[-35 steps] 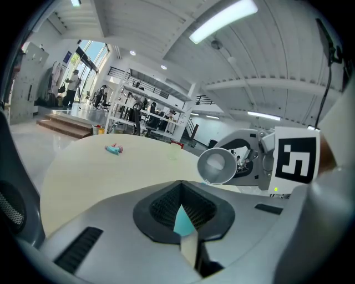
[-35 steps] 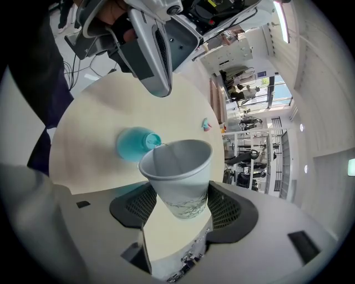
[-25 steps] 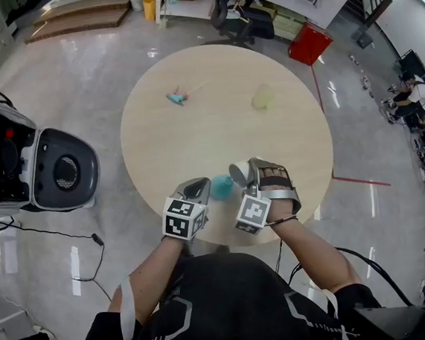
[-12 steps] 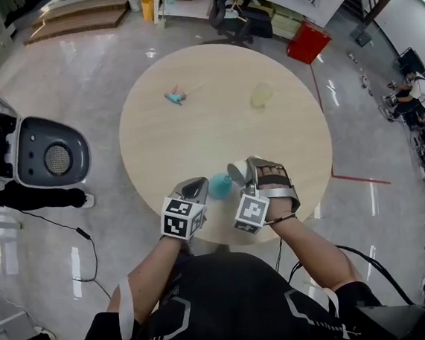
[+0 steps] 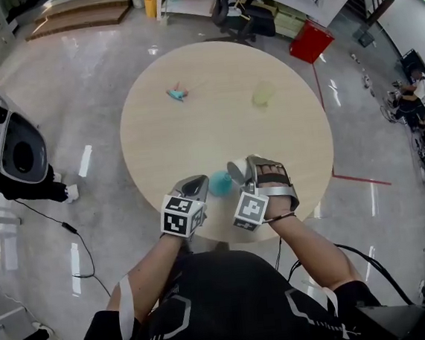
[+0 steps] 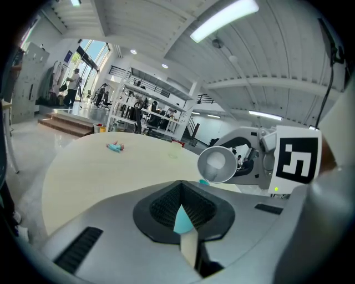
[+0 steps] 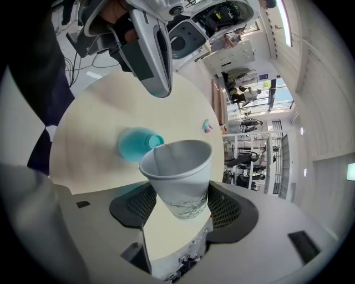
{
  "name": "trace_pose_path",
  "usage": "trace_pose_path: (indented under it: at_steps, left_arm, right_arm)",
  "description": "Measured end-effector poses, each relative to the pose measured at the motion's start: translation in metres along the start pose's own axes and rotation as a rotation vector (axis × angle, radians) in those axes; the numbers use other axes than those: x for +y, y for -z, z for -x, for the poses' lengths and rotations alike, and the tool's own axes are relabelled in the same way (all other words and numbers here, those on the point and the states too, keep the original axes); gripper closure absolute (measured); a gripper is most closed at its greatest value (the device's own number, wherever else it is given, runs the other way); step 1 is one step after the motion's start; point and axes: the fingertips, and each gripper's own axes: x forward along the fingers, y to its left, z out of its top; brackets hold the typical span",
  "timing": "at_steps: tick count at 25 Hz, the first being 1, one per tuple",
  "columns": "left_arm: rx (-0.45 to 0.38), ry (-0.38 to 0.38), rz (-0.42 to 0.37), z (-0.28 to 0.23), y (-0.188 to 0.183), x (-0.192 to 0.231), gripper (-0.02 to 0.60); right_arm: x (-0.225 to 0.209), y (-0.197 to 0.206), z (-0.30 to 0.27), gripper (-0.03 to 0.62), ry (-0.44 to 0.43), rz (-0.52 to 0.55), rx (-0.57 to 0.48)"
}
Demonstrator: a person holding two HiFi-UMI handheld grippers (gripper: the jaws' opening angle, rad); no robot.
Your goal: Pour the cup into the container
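A white paper cup [image 5: 237,172] lies tipped on its side in my right gripper [image 5: 250,171], which is shut on it. Its mouth points left, over a small teal container [image 5: 220,183] on the round table [image 5: 194,137] near the front edge. In the right gripper view the cup [image 7: 178,172] looks empty, with the container [image 7: 133,145] just beyond its rim. My left gripper [image 5: 197,183] sits just left of the container, jaws together and nothing held. In the left gripper view only a sliver of teal shows through the seam of the jaws.
A pale yellow-green cup [image 5: 263,95] stands on the far right of the table. A small teal and pink object [image 5: 178,95] lies at the far left. A black and grey machine [image 5: 12,151] is on the floor to the left, a red bin [image 5: 309,42] behind the table.
Both grippers and the tipped cup have barely moved. The machine on the floor at the left has shifted further left and turned.
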Motion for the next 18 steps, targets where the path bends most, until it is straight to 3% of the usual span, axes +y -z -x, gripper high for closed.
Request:
trace_pose_path:
  at_steps: [12,18]
  left_arm:
    - [0.009,-0.008,-0.025,-0.001,-0.005,-0.004,0.581]
    - [0.005,0.004,-0.049,-0.007,-0.014,-0.018,0.581]
  right_arm:
    - [0.014,0.006,-0.003,0.299,-0.125,-0.364,-0.105]
    - [0.011,0.017,0.006,0.299,-0.175,-0.626,-0.186]
